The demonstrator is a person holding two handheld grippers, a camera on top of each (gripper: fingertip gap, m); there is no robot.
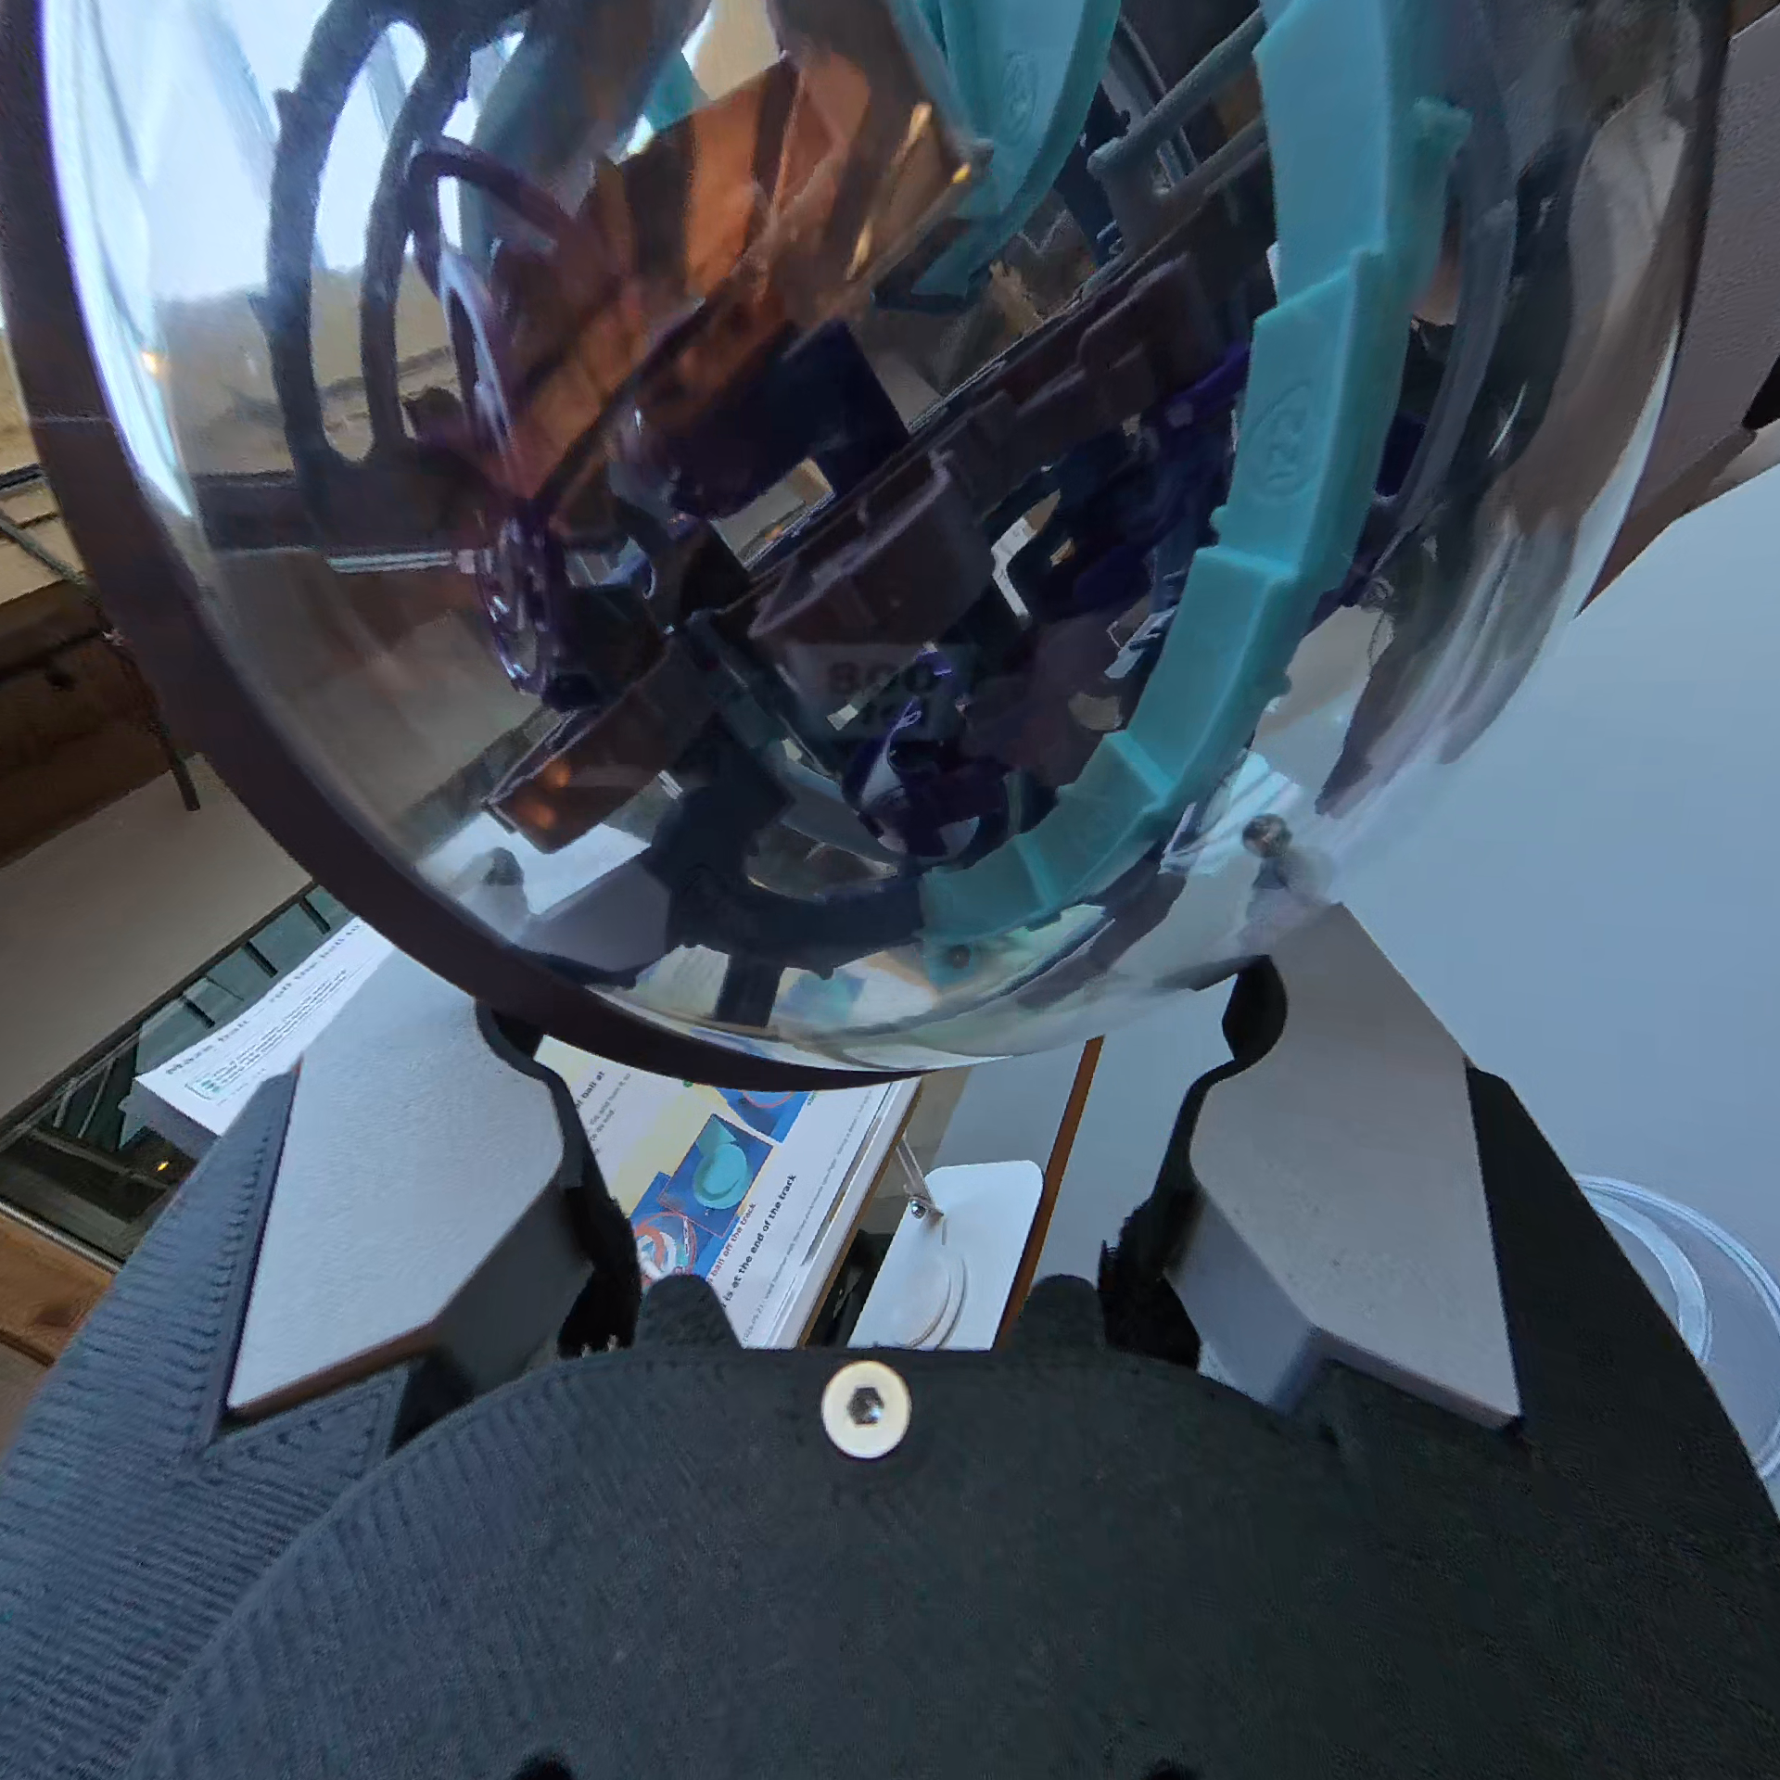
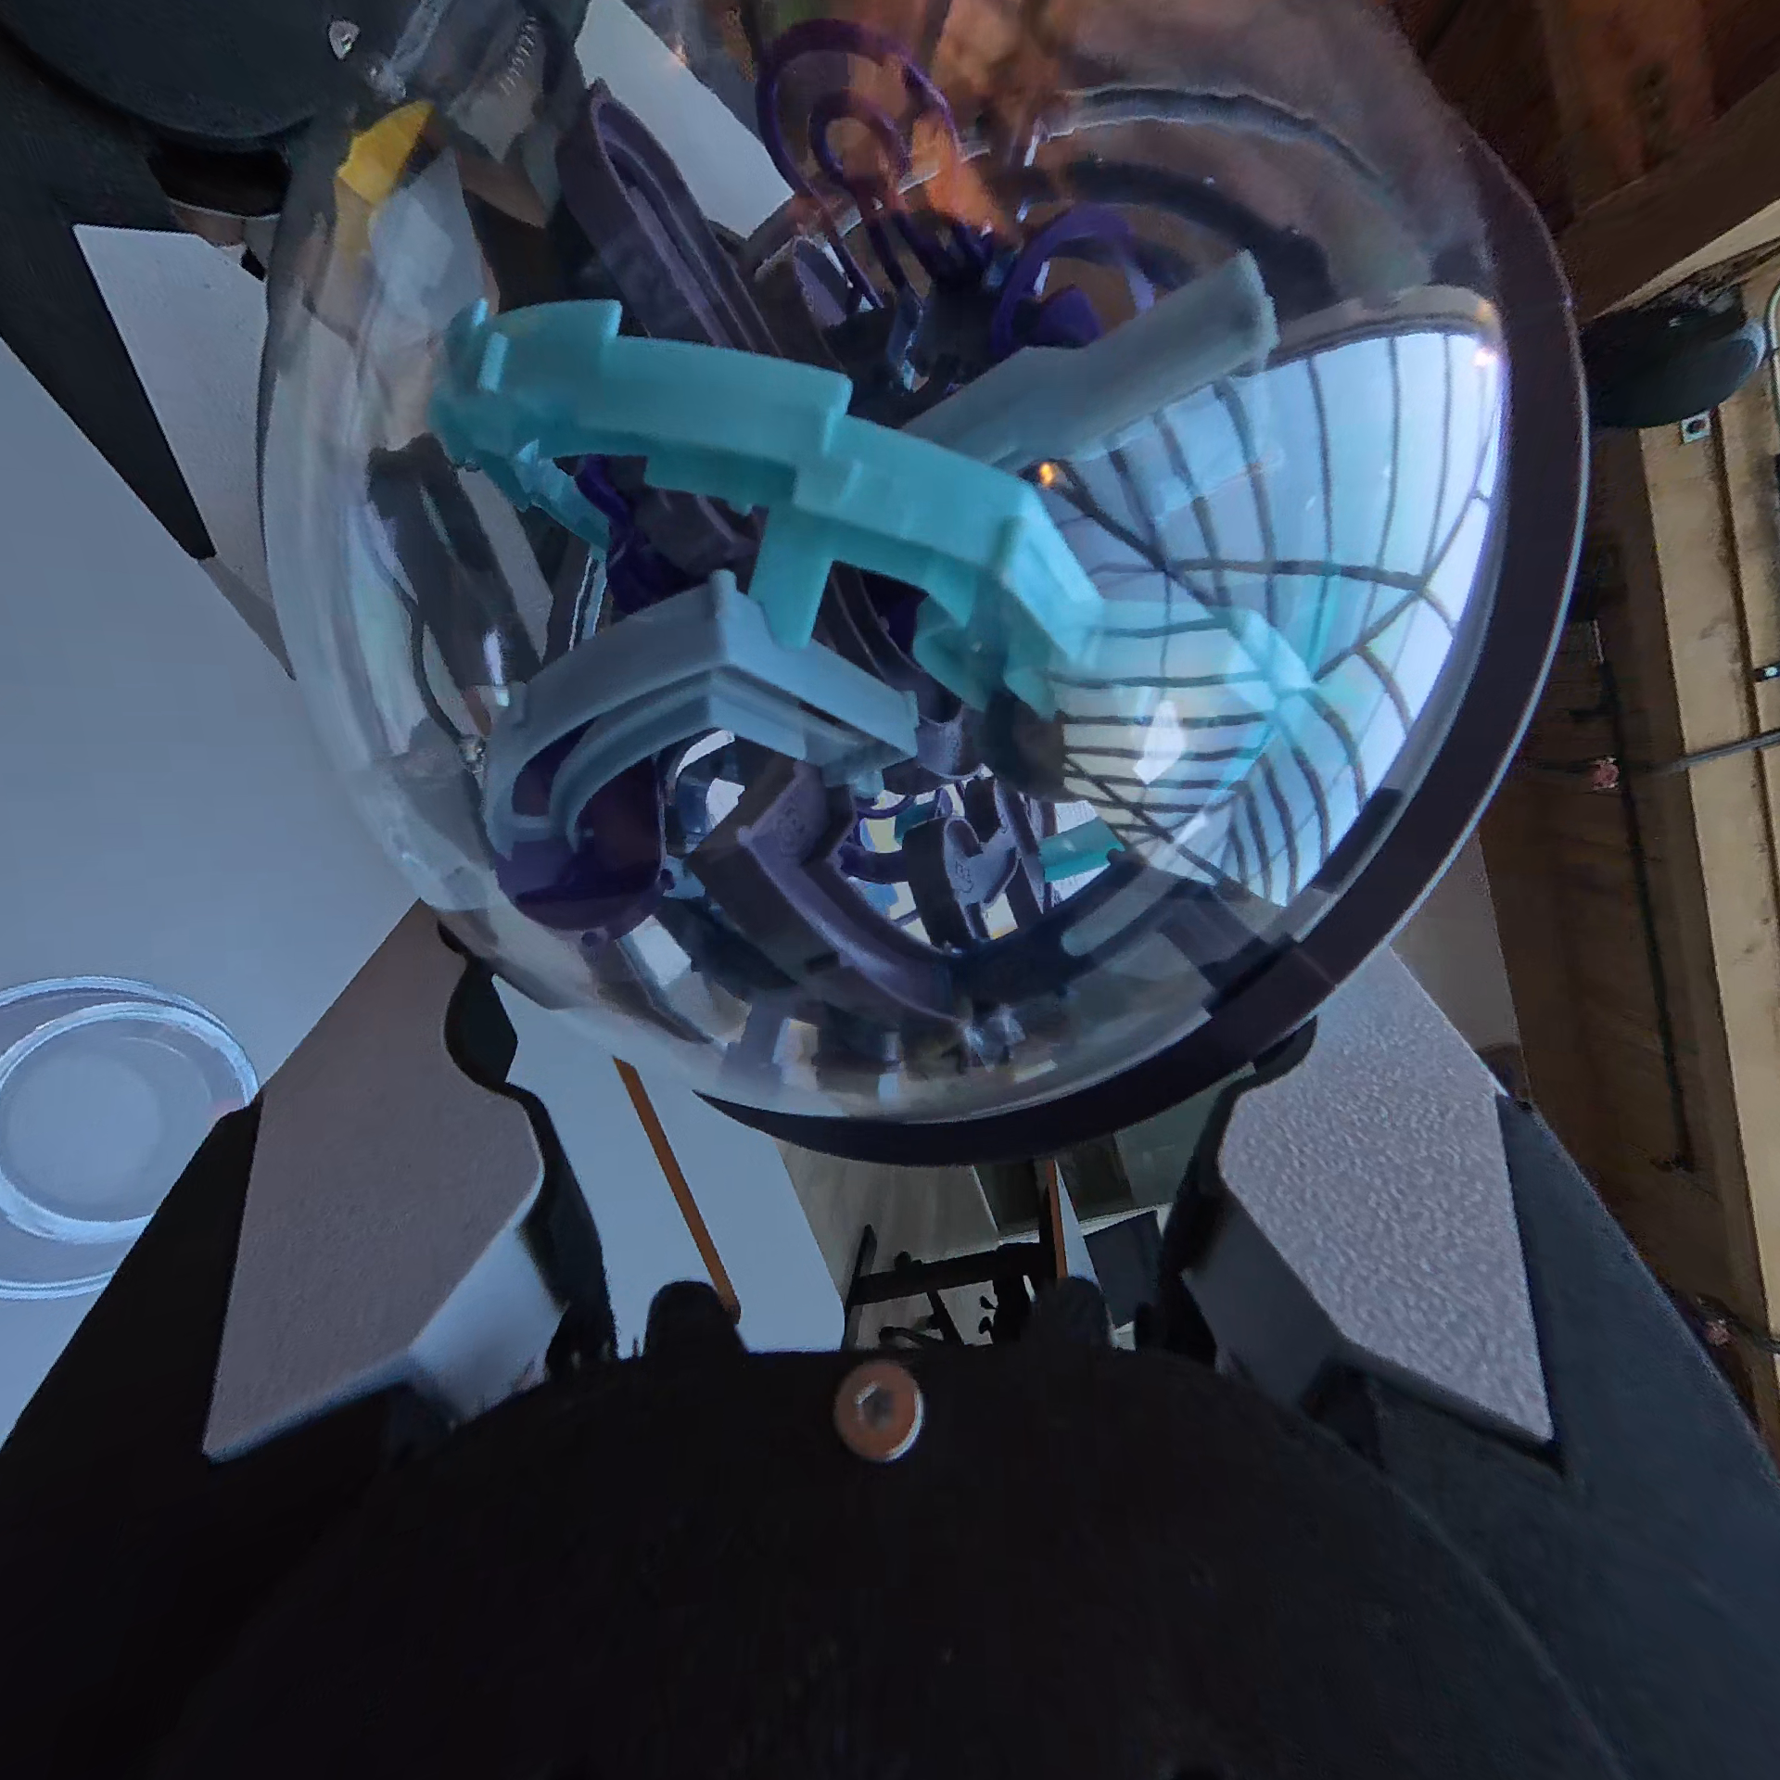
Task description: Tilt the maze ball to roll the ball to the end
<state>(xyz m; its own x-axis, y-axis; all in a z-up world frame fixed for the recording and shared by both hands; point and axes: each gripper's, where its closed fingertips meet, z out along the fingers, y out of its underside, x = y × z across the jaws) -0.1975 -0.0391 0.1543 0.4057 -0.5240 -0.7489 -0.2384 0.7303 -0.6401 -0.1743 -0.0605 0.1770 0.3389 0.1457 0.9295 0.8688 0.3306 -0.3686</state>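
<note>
The maze ball (image 1: 771, 530) is a clear sphere with a dark rim band and teal, grey, brown and purple tracks inside. It fills the upper part of both views (image 2: 867, 626) and is held in the air between my two grippers. My left gripper (image 1: 881, 1011) is open wide, and both fingertips press against the sphere's underside. My right gripper (image 2: 876, 1002) is open wide too, its fingertips against the opposite side. A small shiny ball (image 1: 1267, 830) sits low in the shell beside the teal track (image 1: 1281, 462). The left gripper's body (image 2: 173, 106) shows at the right wrist view's top left.
A white table (image 1: 1589, 771) lies below. A printed instruction sheet (image 1: 761, 1185) is on it beside a small white stand (image 1: 963, 1252). A clear round dish (image 2: 96, 1127) sits on the table and also shows in the left wrist view (image 1: 1686, 1281). Wooden boards (image 2: 1686, 771) are at the right.
</note>
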